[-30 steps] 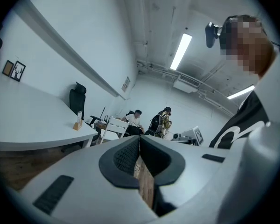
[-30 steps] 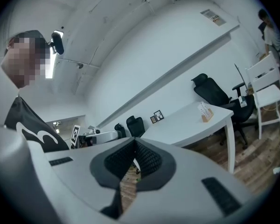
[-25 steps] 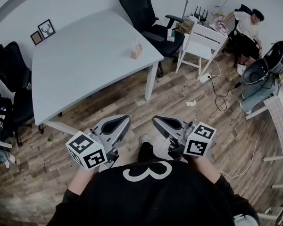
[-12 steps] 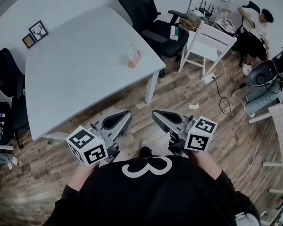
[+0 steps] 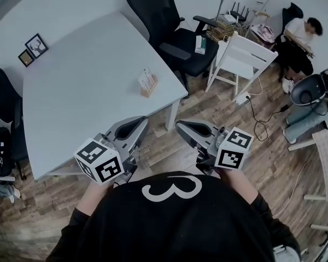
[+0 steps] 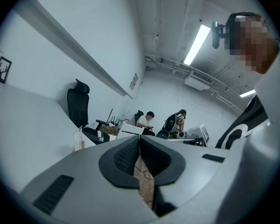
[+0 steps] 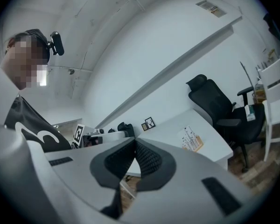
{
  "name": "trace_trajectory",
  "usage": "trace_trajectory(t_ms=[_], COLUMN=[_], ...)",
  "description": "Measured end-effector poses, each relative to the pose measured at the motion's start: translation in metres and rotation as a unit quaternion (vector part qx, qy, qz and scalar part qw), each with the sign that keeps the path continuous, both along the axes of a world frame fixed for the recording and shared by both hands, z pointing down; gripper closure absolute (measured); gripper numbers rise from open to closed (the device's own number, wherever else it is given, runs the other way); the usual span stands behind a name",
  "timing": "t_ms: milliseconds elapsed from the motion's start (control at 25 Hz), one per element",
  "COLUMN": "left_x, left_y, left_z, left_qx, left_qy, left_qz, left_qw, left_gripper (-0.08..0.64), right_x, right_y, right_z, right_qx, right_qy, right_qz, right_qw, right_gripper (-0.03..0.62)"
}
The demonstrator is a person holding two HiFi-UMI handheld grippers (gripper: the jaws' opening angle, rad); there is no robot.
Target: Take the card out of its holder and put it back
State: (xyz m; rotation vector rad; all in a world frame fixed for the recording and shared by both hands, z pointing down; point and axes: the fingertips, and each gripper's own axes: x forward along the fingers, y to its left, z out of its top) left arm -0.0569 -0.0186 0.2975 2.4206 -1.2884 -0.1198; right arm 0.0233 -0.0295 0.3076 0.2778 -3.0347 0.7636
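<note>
A big white table [image 5: 82, 86] stands in the room. The small wooden card holder [image 5: 148, 86] sits on the table, close to the table's right edge and near its front corner. A white card [image 5: 146, 78] stands up in the holder.

The person holds both grippers low, off the table, in front of that corner. The left gripper [image 5: 133, 126] is just in front of the table's front edge. Its jaws are pressed together with nothing between them. The holder is past its tip, further back on the table, and they are well apart.

The right gripper [image 5: 187, 129] is to the right of the table's corner, over the wood floor [image 5: 218, 108]. Its jaws are together too, and nothing is in them. The holder is up and to the left of it, not touching.

A black chair [image 5: 169, 31] stands by the table's right side.
</note>
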Motion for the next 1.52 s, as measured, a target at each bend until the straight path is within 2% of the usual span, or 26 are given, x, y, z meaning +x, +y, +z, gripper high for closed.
trace_trajectory(t_ms=[240, 680, 880, 1160, 1520], left_x=[-0.005, -0.001, -0.02, -0.051, -0.083], left_y=[-0.011, -0.016, -0.079, -0.113, -0.144], left_z=[0.0, 0.011, 0.024, 0.051, 0.106], left_qx=[0.009, -0.002, -0.028, -0.059, -0.113], left_qy=[-0.005, -0.015, -0.015, -0.042, -0.068], left_qz=[-0.016, 0.007, -0.001, -0.041, -0.069], left_qw=[0.9998, 0.9999, 0.9995, 0.9966, 0.9889], left_gripper=[0.545, 0.545, 0.545, 0.539, 0.439], right_x=[0.001, 0.005, -0.007, -0.025, -0.042], right_y=[-0.009, -0.012, -0.069, -0.098, -0.127], right_z=[0.004, 0.007, 0.016, 0.032, 0.055], right_qx=[0.003, 0.004, -0.018, -0.048, -0.078], right_qy=[0.0, -0.006, 0.006, 0.013, 0.023], right_qz=[-0.002, 0.02, 0.028, 0.028, 0.034], right_qw=[1.0, 1.0, 0.999, 0.998, 0.996], right_gripper=[0.584, 0.584, 0.583, 0.584, 0.584])
